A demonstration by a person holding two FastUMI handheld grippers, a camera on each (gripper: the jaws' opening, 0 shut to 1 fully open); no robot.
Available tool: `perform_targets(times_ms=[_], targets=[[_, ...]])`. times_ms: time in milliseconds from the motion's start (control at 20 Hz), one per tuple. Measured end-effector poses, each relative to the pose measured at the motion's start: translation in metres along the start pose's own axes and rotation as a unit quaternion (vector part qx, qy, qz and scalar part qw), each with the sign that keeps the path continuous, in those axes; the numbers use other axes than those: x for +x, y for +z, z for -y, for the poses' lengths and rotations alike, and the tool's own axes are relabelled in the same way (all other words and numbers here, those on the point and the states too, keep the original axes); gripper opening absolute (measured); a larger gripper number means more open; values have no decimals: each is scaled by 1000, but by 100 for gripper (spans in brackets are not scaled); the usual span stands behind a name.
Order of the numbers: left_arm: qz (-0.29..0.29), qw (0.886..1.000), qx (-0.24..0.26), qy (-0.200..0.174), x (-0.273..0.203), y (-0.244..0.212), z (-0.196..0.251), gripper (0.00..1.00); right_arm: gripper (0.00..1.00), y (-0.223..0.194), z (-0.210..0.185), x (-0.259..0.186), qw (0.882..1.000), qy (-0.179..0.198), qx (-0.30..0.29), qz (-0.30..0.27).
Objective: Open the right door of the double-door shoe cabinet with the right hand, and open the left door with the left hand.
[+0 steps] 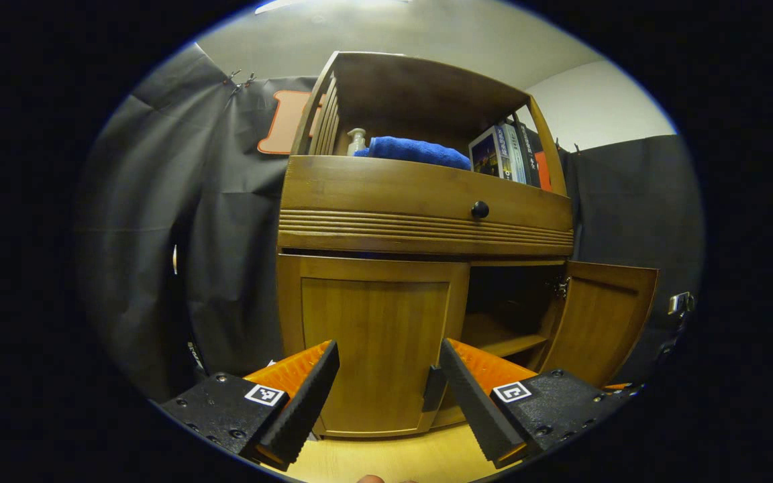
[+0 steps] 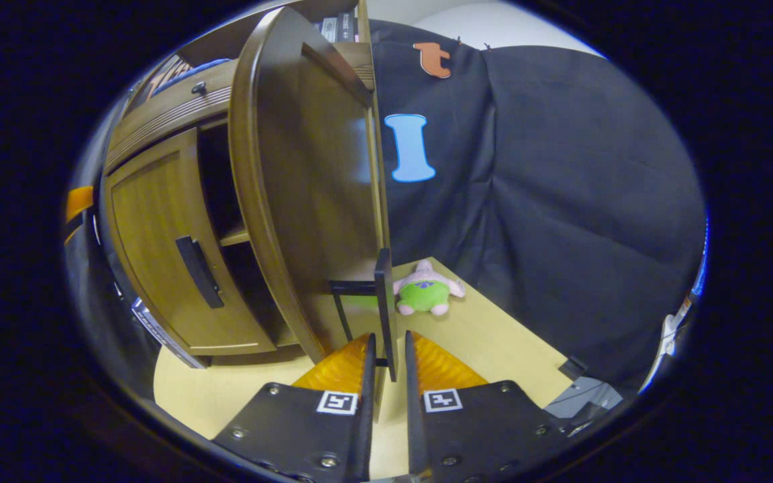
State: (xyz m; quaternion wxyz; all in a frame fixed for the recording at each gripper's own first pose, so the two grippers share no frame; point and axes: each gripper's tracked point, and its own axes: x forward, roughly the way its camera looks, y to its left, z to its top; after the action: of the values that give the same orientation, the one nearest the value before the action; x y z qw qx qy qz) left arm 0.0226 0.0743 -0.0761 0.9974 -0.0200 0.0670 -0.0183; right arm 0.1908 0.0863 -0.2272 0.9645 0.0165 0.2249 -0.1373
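Right door (image 2: 313, 201) stands swung wide open, and the right gripper (image 2: 386, 355) has its fingers closed on that door's dark handle (image 2: 385, 315), one on each side of the bar. Over in the left gripper view, the left gripper (image 1: 390, 365) hovers just in front of the left door (image 1: 373, 335), which is shut; its fingers are spread apart, holding nothing, with the left door's handle (image 1: 433, 388) just beside the right-hand finger. A blue towel (image 1: 417, 151) lies up on the cabinet's shelf. A small plush toy (image 2: 427, 290) sits on the pale floor (image 2: 494, 335) past the open door.
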Motion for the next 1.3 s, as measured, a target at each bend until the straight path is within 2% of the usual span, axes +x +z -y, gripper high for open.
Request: perform_targets(times_ms=[450,700,950,1200,1300], targets=[[-12,1000,0,-8,18,-11,16,97,22,2,1,3,1000,1,-26,10],[-28,999,-6,-17,31,-32,26,97,22,4,7,5,996,-37,-77,23],[-46,998,-1,-44,51,-63,47,99,22,5,11,5,996,-62,-59,24],[-97,993,-25,-60,68,-107,64,94,22,8,20,8,994,-89,-51,35],[-107,992,-29,-61,75,-119,70,94,22,9,17,12,995,-83,-39,37]])
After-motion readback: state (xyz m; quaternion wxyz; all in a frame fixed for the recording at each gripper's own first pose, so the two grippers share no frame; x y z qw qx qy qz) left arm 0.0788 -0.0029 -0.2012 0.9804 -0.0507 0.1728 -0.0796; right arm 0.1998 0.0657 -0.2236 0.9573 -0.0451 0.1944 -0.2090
